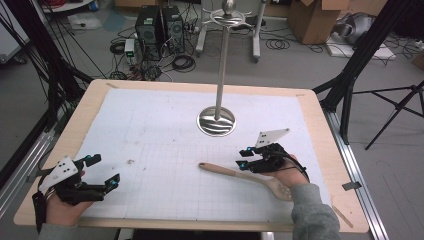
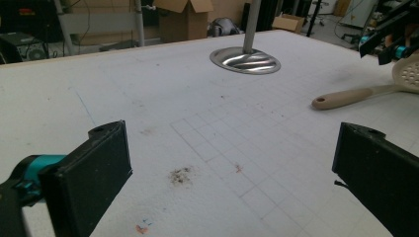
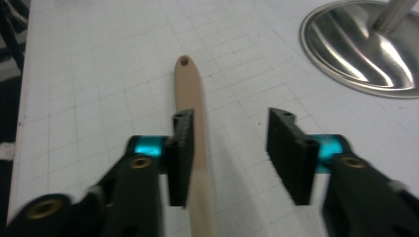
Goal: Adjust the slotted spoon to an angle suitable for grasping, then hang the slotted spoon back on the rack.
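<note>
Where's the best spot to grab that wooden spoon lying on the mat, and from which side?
Probably grip the wooden spoon on its straight handle, coming down from above with the jaws across its narrow width. It lies flat on the mat, so the sides are open; the slotted bowl is wide and curved. The right gripper hangs over the handle, jaws open.

A pale wooden slotted spoon point(image 1: 246, 176) lies flat on the white gridded mat point(image 1: 150, 150), its holed handle end pointing toward the steel stand's base point(image 1: 216, 121).

No readable text, labels, brands or numbers anywhere; cardboard boxes point(image 1: 314, 17) at 1 o'clock bear nothing legible.
</note>
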Demonstrator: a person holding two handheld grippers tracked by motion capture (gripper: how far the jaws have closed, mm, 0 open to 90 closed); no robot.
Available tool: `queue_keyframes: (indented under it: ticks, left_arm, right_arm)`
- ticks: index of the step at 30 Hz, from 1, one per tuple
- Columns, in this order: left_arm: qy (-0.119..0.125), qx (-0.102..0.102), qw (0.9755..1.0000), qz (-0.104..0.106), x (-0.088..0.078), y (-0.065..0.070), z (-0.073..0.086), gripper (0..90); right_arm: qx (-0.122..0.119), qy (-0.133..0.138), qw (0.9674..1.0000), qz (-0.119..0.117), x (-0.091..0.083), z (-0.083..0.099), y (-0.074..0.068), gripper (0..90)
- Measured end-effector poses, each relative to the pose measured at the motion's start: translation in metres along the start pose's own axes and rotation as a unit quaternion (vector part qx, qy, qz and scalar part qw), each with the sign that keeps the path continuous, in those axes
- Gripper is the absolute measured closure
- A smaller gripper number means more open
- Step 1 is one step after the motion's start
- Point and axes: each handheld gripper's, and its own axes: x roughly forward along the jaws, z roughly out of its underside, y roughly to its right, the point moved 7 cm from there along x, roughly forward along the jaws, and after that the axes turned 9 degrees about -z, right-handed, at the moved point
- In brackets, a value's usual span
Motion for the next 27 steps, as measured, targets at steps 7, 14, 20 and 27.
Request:
queue_keyframes:
  ticks: [7,14,20,27]
  left_arm:
    - [0.004,0.0,1.0,0.004,0.004,0.001,-0.003,1.8]
    - [0.002,0.0,0.9999,0.012,0.01,0.002,-0.004,1.8]
    - [0.002,0.005,0.9998,0.018,0.014,0.006,-0.005,1.8]
    - [0.0,0.004,0.9998,0.019,0.016,0.006,-0.005,1.8]
  right_arm:
    - [0.025,0.032,0.9991,0.01,-0.013,-0.003,-0.001,20.1]
    - [0.013,0.037,0.9992,-0.006,-0.022,-0.003,-0.011,15.6]
    - [0.007,0.036,0.9993,-0.002,-0.03,0.001,-0.014,15.6]
    - [-0.001,0.009,1.0,-0.002,-0.032,0.007,-0.017,15.8]
